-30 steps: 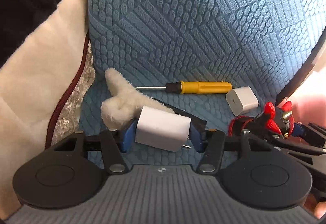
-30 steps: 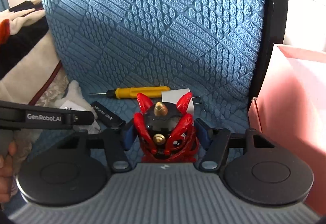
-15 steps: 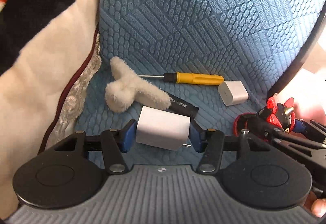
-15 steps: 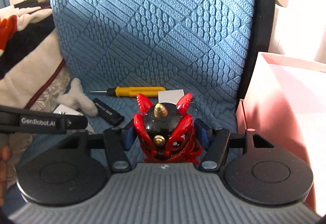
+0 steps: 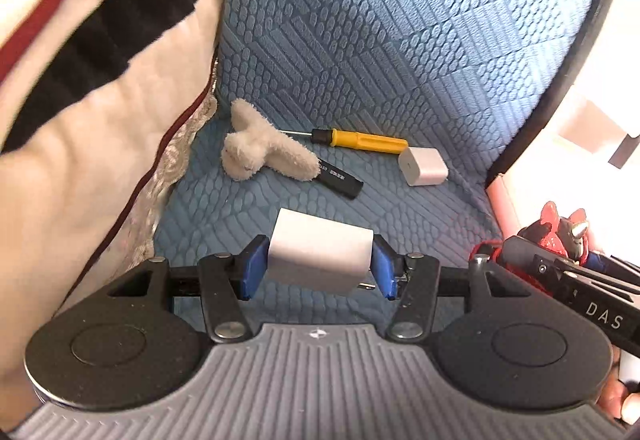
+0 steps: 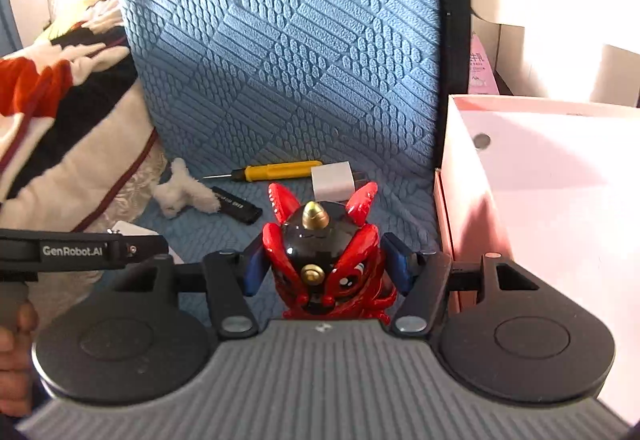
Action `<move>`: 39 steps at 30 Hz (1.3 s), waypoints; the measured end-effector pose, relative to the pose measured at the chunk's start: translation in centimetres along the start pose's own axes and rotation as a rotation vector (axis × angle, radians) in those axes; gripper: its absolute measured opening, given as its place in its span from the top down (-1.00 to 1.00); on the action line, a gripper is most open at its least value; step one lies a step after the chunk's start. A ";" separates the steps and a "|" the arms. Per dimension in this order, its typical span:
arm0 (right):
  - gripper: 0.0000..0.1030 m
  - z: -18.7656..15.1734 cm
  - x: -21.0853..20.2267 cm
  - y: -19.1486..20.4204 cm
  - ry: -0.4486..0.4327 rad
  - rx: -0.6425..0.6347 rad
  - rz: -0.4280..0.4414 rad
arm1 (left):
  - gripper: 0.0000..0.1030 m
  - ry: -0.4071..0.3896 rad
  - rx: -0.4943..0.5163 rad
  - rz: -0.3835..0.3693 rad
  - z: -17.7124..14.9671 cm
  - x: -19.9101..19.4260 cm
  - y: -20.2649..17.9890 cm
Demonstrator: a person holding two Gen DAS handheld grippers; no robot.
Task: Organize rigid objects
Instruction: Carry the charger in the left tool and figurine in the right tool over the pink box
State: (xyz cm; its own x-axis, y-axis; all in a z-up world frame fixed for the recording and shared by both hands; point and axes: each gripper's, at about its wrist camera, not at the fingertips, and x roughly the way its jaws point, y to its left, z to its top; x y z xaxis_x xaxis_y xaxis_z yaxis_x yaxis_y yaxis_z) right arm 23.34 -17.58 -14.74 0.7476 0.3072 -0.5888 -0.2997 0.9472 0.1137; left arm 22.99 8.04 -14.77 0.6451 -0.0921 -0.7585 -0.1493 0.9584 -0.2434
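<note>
Left gripper [image 5: 319,267] is pinching a white charger [image 5: 320,255] and right gripper [image 6: 325,267] is clamping the red toy [image 6: 325,256], both lifted over the blue seat [image 6: 280,60]; toy's rounded, could be slipping out before reaching the pink box [image 6: 540,200].

We see a home: a blue textured sofa cushion [image 6: 280,60], plush blanket [image 5: 100,120] at left, pink box [image 6: 560,180] right.

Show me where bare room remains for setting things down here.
The pink box interior looks bare. Open cushion lies between the held white charger and the black stick. Crowded: back strip with plush, screwdriver, second charger.
</note>
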 end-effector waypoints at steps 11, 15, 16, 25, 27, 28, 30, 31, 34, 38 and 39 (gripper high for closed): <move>-0.23 -3.2 -4.7 1.9 0.000 -0.042 0.009 | -0.17 -0.013 -0.071 -0.014 -4.5 -5.0 -0.1; -0.23 -3.4 -5.9 2.2 0.000 -0.046 0.015 | -0.17 -0.017 -0.085 -0.011 -4.9 -6.1 -0.2; -0.23 -3.4 -6.3 2.2 -0.002 -0.041 0.018 | -0.17 -0.022 -0.089 -0.010 -5.0 -6.4 -0.3; -0.23 -2.4 -8.9 1.3 -0.007 -0.035 0.036 | -0.17 -0.061 -0.082 -0.016 -4.2 -9.0 -2.2; -0.23 -1.7 -9.5 1.1 -0.015 -0.036 0.041 | -0.17 -0.076 -0.071 -0.021 -3.5 -9.8 -3.0; -0.23 -1.3 -9.8 0.9 -0.020 -0.034 0.044 | -0.17 -0.084 -0.067 -0.026 -3.2 -10.1 -3.4; -0.23 -0.5 -10.5 0.5 -0.031 -0.030 0.047 | -0.17 -0.098 -0.064 -0.036 -2.5 -10.9 -4.3; -0.23 0.0 -10.9 0.3 -0.039 -0.031 0.048 | -0.17 -0.105 -0.063 -0.040 -2.1 -11.3 -4.7; -0.23 1.2 -12.0 -0.3 -0.055 -0.035 0.047 | -0.17 -0.125 -0.067 -0.054 -1.1 -12.3 -5.8; -0.23 2.9 -13.3 -1.3 -0.071 -0.038 0.046 | -0.17 -0.147 -0.071 -0.066 0.1 -13.5 -7.2; -0.23 3.3 -13.6 -1.6 -0.074 -0.037 0.047 | -0.17 -0.151 -0.070 -0.070 0.4 -13.7 -7.7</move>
State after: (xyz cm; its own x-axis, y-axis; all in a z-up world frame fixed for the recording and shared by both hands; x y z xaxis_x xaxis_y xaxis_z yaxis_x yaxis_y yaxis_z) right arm 15.57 -22.93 -4.29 0.7736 0.3586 -0.5225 -0.3561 0.9280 0.1098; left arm 15.62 2.00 -2.27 0.7604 -0.1116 -0.6398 -0.1483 0.9293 -0.3383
